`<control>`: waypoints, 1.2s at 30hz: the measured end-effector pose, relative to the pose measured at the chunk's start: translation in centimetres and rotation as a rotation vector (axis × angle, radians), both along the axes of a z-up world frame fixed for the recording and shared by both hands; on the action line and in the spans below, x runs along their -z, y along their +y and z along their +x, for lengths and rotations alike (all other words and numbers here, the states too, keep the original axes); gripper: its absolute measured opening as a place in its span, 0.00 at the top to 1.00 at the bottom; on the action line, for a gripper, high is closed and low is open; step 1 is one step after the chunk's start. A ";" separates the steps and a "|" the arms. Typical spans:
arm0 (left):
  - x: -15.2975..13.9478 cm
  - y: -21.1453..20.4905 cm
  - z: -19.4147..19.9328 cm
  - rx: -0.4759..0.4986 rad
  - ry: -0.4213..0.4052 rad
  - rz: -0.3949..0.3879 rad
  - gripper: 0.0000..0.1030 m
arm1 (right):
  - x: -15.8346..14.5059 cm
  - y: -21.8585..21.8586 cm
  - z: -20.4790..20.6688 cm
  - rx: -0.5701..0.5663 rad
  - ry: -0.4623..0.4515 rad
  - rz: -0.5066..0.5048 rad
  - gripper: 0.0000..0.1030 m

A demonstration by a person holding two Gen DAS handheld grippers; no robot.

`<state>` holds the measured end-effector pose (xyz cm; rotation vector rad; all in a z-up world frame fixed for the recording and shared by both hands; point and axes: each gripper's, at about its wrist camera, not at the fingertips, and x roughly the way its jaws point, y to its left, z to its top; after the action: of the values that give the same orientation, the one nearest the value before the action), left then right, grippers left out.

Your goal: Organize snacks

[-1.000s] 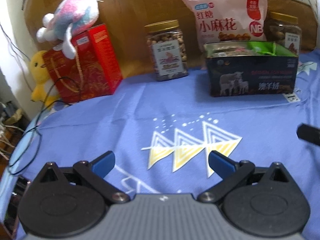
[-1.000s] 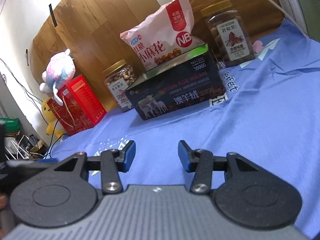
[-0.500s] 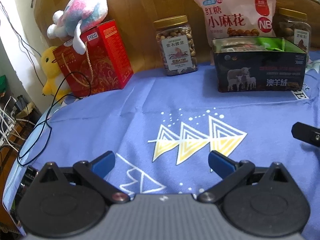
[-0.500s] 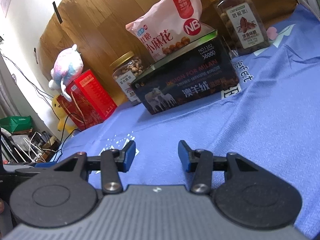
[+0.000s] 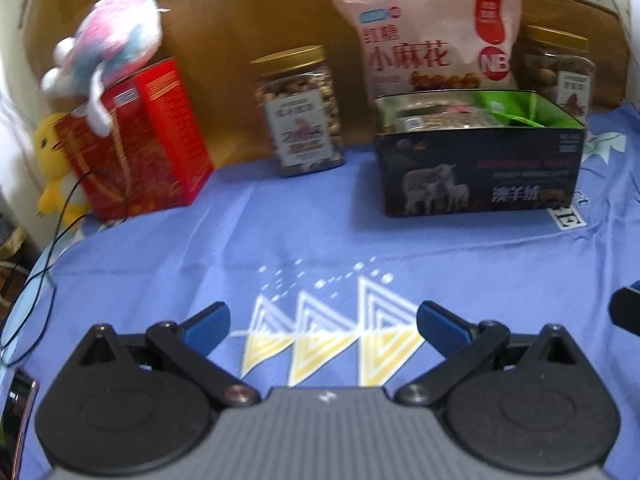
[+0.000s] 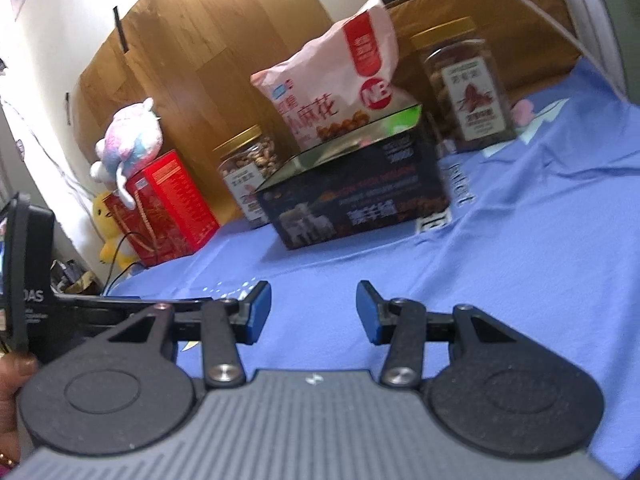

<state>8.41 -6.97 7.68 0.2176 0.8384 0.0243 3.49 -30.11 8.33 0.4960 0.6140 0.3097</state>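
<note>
Both the left tongs (image 5: 322, 326) and the right tongs (image 6: 312, 312) are held spread wide over the blue cloth (image 5: 320, 240), with nothing between them. Near the cloth's back edge, an open dark box (image 5: 480, 172) is seen, already filled with packets. Behind it a pink bag (image 5: 424, 36) is propped, flanked by two jars (image 5: 298, 112) (image 5: 560, 72). The upright bag could be toppled by a careless reach.

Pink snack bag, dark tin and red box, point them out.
Pink snack bag (image 5: 424, 36), left wrist view, front face.
Dark tin (image 5: 480, 172), left wrist view, front wall.
Red box (image 6: 176, 204), right wrist view, side face.
</note>
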 end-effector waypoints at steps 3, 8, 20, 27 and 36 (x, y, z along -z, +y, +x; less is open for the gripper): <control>0.3 -0.4 1.0 0.022 0.003 -0.008 0.00 | -0.4 -0.5 -0.1 0.039 -0.001 -0.007 0.52; 0.7 0.2 2.1 0.031 0.005 -0.029 0.00 | -0.8 -0.5 0.3 0.069 0.013 -0.007 0.52; 0.8 2.0 2.6 0.034 0.003 -0.078 0.00 | -1.9 1.8 0.6 0.054 0.005 -0.040 0.52; 0.4 2.1 2.2 0.035 -0.006 -0.084 0.00 | -2.2 2.3 0.4 0.045 -0.001 -0.049 0.52; 0.0 1.5 1.8 0.026 -0.037 -0.041 0.00 | -2.2 2.1 0.1 0.041 -0.003 -0.036 0.52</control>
<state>10.25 -5.51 7.71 0.1888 0.7988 -0.0135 3.62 -28.02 10.48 0.4731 0.6051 0.2600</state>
